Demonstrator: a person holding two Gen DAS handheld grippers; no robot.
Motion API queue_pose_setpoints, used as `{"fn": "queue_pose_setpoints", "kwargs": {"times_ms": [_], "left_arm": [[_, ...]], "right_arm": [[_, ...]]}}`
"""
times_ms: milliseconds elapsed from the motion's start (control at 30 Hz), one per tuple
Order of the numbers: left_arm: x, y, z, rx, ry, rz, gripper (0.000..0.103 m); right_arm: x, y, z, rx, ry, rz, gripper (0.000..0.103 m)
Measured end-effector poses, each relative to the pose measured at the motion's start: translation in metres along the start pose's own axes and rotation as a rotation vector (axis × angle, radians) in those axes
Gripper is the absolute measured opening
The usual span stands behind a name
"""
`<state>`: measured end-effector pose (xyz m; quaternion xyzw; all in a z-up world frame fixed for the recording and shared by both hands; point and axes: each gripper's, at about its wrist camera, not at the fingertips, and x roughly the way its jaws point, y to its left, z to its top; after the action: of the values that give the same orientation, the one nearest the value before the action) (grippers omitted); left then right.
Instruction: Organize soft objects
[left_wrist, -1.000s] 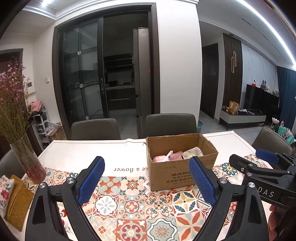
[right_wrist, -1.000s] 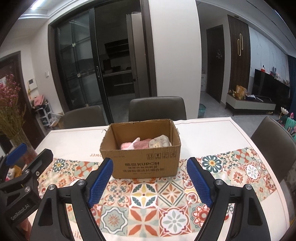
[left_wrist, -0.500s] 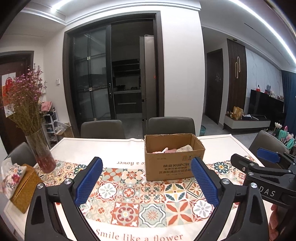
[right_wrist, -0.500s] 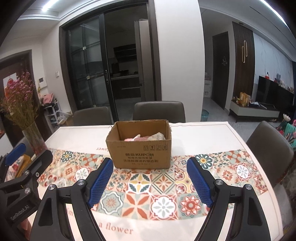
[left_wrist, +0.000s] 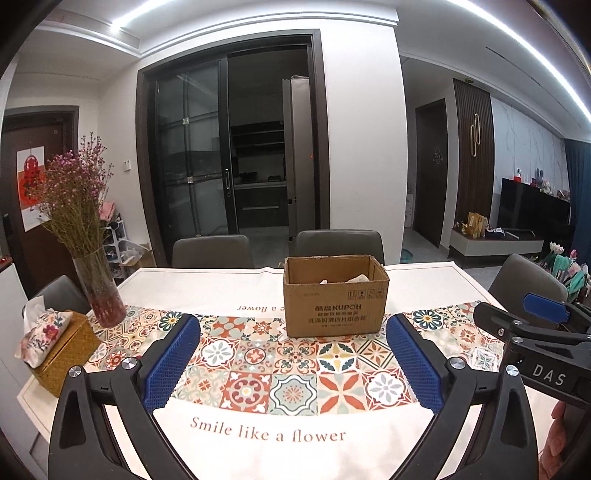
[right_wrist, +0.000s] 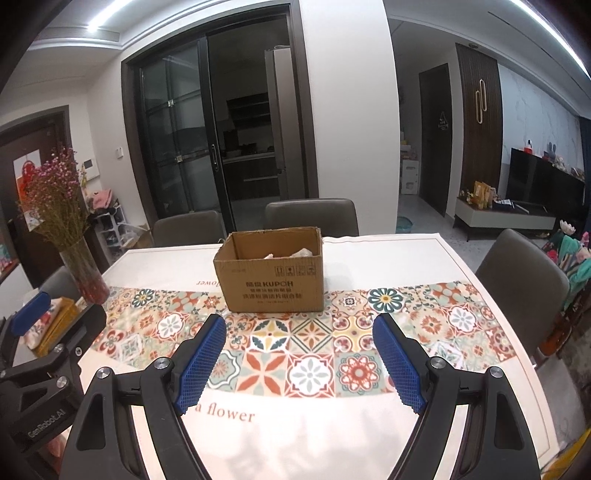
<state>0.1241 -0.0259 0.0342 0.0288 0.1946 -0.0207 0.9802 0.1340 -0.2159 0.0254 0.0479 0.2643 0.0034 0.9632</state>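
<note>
Showing both grippers held low over the near edge of the surface, well apart from the box. Left gripper spread wide, blue pads bare, nothing between them. Right gripper likewise wide apart and carrying nothing. Box standing upright near the middle of the patterned cloth, top open, flaps not seen. Soft items lying inside the box, only pale crumpled tops visible above the rim; kind and number impossible to tell. No loose soft item visible on the cloth in either view. Vase of dried flowers and tissue holder at the far left, away from the work.

Step in hand, as judged: end of a placing cycle or close of the task, with both grippers free and the items boxed. Next move, if any remains: locating a further soft item outside these views, then approaching it with one gripper kept wide, closing gently on a fold, and lifting clear of the box wall before lowering inside.
</note>
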Motion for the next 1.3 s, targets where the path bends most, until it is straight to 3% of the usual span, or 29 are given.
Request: {"fn": "queue_pose_setpoints", "kwargs": {"times_ms": [567, 1300], "left_arm": [[-0.055, -0.012, -0.011, -0.004, -0.032, 0.006, 0.103], [-0.065, -0.018, -0.016, 0.008, -0.035, 0.020, 0.103]], "right_arm": [[-0.047, -0.014, -0.019, 0.028, -0.035, 0.025, 0.082], [-0.054, -0.018, -0.026, 0.030, -0.031, 0.025, 0.082]]}}
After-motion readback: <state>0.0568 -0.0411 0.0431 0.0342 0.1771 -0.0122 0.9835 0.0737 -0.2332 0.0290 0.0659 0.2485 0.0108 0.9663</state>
